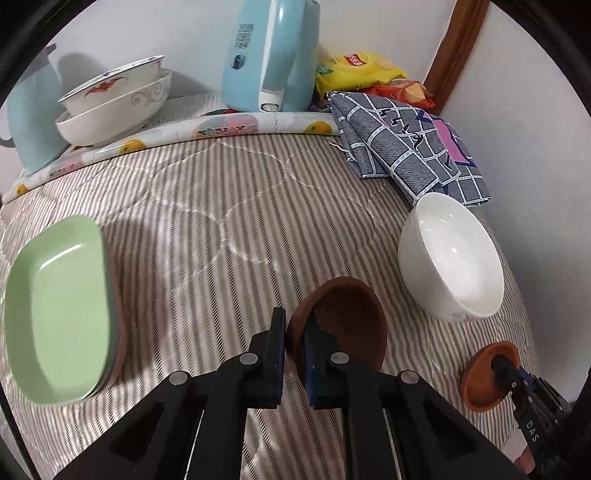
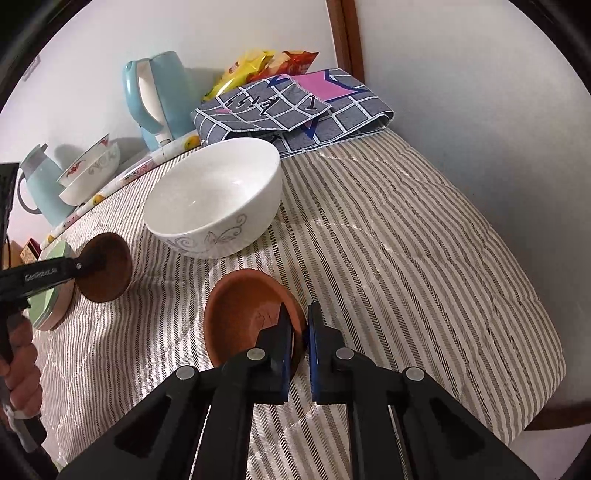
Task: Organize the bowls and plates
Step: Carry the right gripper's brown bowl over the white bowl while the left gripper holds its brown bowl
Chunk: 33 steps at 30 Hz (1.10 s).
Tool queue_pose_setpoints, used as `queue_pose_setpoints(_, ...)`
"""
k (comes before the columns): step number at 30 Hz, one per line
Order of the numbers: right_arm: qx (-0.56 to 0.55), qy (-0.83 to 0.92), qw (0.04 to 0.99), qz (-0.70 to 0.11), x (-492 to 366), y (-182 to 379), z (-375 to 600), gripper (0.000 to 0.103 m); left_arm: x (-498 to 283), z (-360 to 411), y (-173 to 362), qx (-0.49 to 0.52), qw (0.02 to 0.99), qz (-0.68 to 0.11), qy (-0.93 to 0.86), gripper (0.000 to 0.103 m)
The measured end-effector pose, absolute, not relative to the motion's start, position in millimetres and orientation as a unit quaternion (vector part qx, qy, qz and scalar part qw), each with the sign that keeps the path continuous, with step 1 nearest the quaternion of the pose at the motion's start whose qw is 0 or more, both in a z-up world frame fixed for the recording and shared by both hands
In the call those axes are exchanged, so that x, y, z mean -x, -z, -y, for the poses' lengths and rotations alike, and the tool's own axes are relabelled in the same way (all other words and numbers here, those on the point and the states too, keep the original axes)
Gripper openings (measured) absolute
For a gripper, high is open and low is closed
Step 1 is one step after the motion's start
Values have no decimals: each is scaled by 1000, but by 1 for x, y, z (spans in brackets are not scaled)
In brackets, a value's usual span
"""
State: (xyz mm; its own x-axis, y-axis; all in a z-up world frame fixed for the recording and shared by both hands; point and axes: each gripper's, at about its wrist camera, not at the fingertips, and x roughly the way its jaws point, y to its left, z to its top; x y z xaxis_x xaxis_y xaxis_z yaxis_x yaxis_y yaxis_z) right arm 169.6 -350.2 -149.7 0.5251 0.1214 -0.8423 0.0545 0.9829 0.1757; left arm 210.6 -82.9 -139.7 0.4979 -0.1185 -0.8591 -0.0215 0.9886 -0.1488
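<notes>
Tongs [image 1: 294, 325] above striped quilted cloth [image 1: 221, 221], white wall [image 1: 147, 29] behind.

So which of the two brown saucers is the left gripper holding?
The darker brown saucer, pinched at its rim by the left gripper; the lighter terracotta saucer is in the right gripper.

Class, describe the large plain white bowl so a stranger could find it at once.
Start at the striped quilt. In front of the folded grey checked cloth stands the white bowl, alone and empty. Unlike the stacked bowls by the wall, it has grey swirls outside.
</notes>
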Motion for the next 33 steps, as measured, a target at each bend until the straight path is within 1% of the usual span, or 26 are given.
queue_pose_setpoints(14, -99, -24, 866, -489, -152, 140, 341, 8, -175, 57, 122, 97, 869, -484, 18, 9)
queue_pose_setpoints(26, -86, -25, 881, -465, -144, 100, 326, 8, -160, 40, 102, 110, 877, -468, 13, 9)
queue_pose_setpoints(33, -92, -12, 889, -448, -145, 80, 323, 8, -155, 34, 80, 100, 887, -451, 19, 9)
